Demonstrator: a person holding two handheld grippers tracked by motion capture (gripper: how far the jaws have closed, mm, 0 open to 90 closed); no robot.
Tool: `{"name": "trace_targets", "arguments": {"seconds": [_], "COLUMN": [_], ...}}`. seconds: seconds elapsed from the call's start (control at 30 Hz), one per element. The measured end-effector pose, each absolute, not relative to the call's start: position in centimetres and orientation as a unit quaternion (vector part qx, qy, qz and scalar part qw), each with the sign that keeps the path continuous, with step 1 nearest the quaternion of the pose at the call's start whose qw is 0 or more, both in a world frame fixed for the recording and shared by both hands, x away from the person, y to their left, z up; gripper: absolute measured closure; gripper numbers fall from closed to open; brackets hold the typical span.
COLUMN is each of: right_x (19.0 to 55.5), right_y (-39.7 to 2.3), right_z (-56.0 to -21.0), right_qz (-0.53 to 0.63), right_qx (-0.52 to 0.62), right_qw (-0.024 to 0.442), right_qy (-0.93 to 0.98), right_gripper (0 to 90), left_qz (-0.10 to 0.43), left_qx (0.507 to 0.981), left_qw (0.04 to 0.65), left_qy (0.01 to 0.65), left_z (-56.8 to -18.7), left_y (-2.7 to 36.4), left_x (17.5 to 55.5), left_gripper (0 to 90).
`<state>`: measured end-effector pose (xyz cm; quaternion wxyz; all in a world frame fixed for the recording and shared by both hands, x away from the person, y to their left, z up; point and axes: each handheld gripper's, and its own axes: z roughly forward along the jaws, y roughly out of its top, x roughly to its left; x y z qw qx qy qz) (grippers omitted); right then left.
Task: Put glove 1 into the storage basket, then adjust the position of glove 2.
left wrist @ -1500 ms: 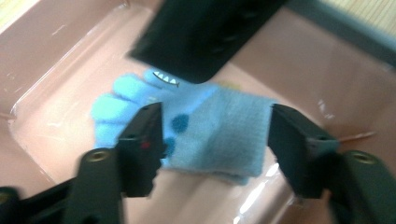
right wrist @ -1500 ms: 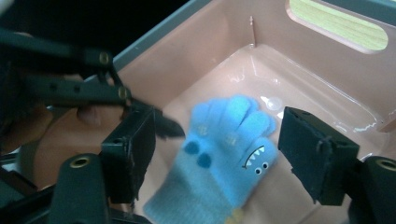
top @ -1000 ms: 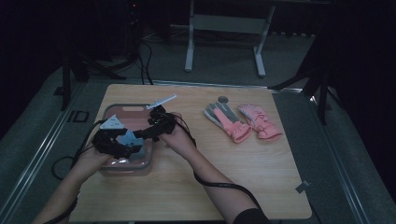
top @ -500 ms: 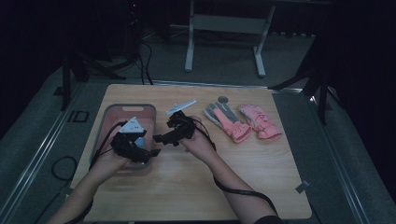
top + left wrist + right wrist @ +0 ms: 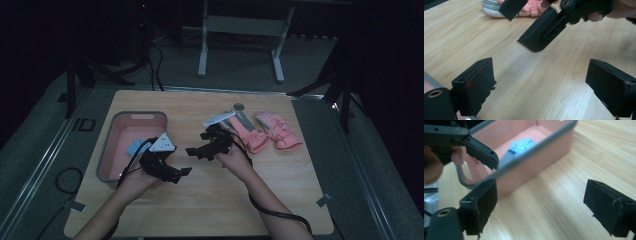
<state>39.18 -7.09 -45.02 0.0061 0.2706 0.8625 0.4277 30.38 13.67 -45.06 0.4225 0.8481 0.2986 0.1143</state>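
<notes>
pink bin [image 5: 111, 150], blue item [image 5: 522, 145], label unreadable

From the high view the light blue thing [image 5: 135, 148] in the pink bin [image 5: 111, 145] is too small to identify. The gloves [image 5: 524, 8] are cut off by the left gripper view's far edge.

A dim lab or recording studio is being shown: a wooden table [image 5: 200, 200] is being ringed by dark stands [image 5: 75, 75], floor cables [image 5: 155, 60] and tape marks [image 5: 324, 200].
</notes>
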Motion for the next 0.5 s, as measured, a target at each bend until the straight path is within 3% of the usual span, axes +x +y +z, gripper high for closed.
{"name": "trace_targets", "arguments": {"seconds": [0.23,0.4,0.47,0.5], "right_x": [39.1,39.5,39.8,39.8], "right_y": [-10.9,-13.6,-15.8,-15.8], "right_z": [-45.5,-46.1,-46.6,-46.6], "right_qz": [0.426,0.426,0.418,0.418], "right_qx": [0.282,0.294,0.293,0.293], "right_qw": [0.024,0.039,0.071,0.071], "right_qy": [0.860,0.855,0.857,0.857], "right_gripper": [12.4,20.2,29.6,29.6], "left_qz": [0.103,0.093,0.083,0.082], "left_qx": [0.851,0.858,0.858,0.858], "left_qw": [0.429,0.427,0.433,0.433], "left_qy": [0.284,0.268,0.265,0.264], "left_z": [-46.0,-46.8,-47.4,-47.5], "left_y": [12.0,10.6,9.9,9.6], "left_x": [29.8,29.3,29.1,29.0], "left_gripper": [8.8,8.8,8.8,8.8]}}
